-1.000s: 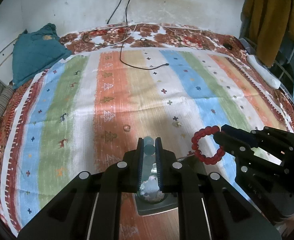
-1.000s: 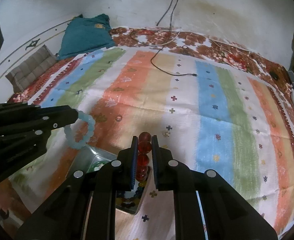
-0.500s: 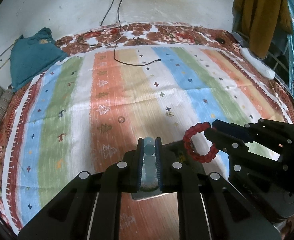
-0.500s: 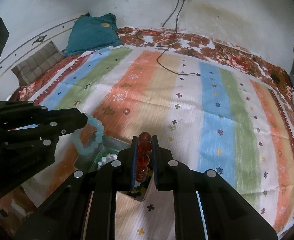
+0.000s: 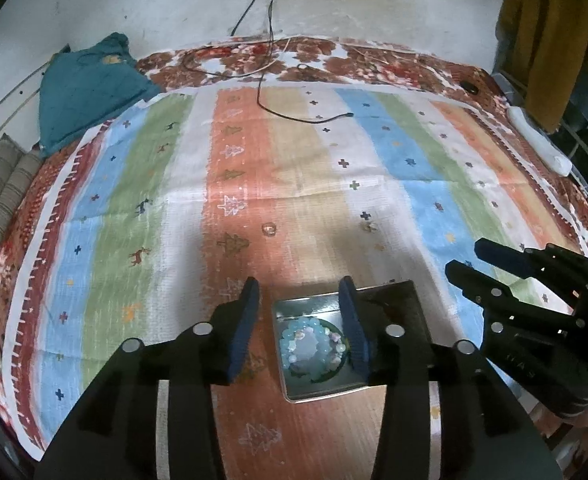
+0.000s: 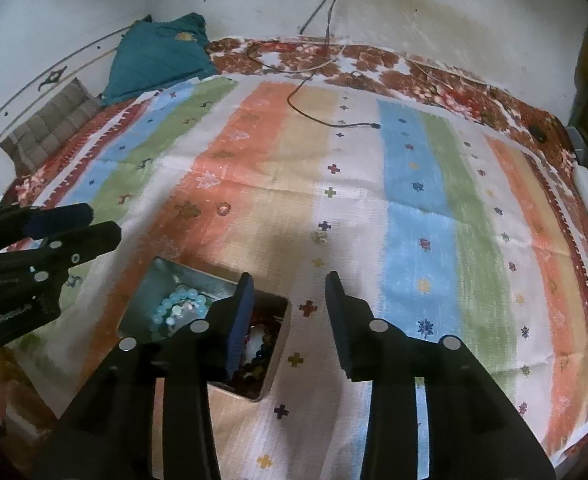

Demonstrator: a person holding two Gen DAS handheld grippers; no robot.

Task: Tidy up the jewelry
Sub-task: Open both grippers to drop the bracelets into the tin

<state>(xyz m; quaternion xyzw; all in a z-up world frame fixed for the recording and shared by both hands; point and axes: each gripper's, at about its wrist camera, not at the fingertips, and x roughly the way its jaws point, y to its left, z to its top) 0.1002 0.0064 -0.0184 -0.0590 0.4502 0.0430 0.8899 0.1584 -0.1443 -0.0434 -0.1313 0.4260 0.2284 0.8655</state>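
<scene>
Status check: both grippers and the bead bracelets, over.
Left gripper and right gripper just opened, both empty. Pale blue bead bracelet lies in grey metal tin. Small ring left on striped cloth.

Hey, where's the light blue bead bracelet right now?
The light blue bracelet lies in the left compartment of the metal tin on the striped cloth, below the open left gripper.
</scene>
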